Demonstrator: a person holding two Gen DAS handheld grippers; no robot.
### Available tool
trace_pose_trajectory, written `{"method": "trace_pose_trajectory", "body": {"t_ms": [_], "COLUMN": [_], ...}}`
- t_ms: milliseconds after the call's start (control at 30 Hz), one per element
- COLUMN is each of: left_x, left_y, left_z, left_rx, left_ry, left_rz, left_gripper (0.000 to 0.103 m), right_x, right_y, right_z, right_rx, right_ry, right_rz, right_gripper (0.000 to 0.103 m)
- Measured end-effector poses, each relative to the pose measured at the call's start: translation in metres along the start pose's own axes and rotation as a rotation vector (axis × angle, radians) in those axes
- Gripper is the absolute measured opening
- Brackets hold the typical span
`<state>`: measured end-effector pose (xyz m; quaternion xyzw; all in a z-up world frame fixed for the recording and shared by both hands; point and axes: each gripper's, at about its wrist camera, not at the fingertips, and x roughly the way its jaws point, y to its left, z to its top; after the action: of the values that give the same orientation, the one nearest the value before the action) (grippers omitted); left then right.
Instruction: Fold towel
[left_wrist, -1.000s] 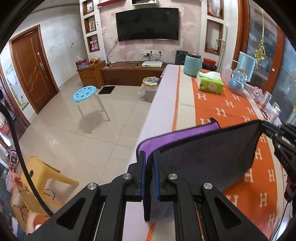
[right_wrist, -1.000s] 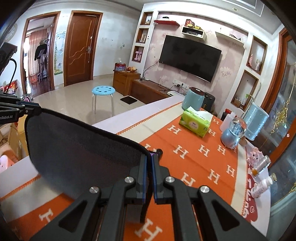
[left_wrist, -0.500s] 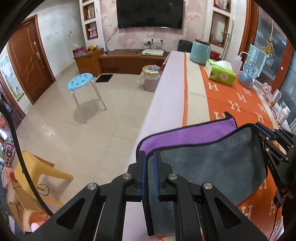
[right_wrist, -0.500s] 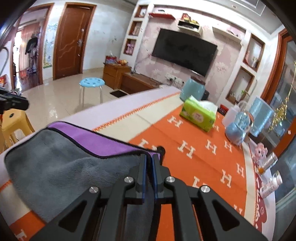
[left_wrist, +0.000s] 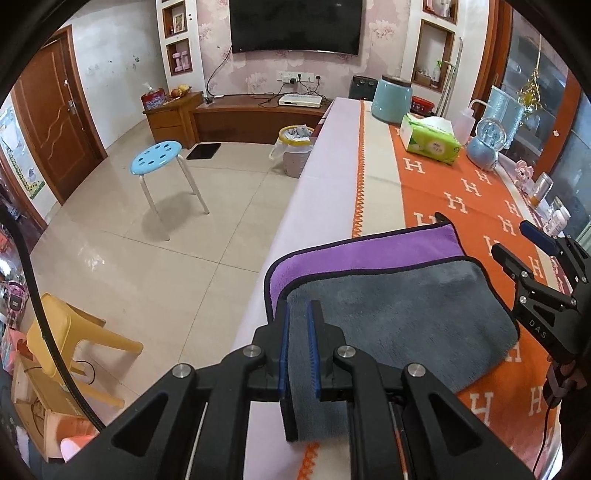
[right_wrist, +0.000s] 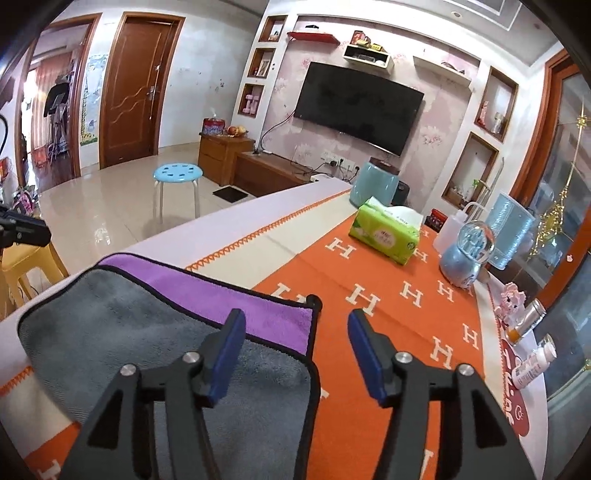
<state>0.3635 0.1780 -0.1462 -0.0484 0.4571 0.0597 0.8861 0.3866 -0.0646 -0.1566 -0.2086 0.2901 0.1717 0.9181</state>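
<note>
Since half a second ago the right tool (right_wrist: 295, 350) has let go and stands open, the left tool (left_wrist: 298, 343) still pinching the towel (left_wrist: 399, 314), its first fold laid on the bench (left_wrist: 332, 177).

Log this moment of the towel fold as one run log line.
stage: first fold laid | towel: grey half over purple, flat on table | left gripper: shut on towel corner | right gripper: open, clear of towel

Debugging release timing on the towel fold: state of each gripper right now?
Left gripper: closed on the towel corner.
Right gripper: open, holding nothing, above the towel's edge.
</note>
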Motion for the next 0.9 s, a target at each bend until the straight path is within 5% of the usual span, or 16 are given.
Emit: {"method": "trace_pose_trajectory", "body": {"t_ms": [567,900], "left_x": [-0.125,-0.178], "left_y": [0.011,0.012], "left_z": [-0.066,-0.122], "left_rx": [0.002,0.037], "left_ry": [-0.127,-0.12], "left_rz": [-0.025,-0.028], "left_gripper": [0.036,0.057], "right_x": [-0.123,-0.201], "right_y": [0.028,0.035], "right_z": [-0.012,-0.055], "right_rx": [0.007,0.122], "right_ry": [-0.018,0.017], "right_rz": [-0.047,-0.102], "right_gripper": [0.089,0.095]}}
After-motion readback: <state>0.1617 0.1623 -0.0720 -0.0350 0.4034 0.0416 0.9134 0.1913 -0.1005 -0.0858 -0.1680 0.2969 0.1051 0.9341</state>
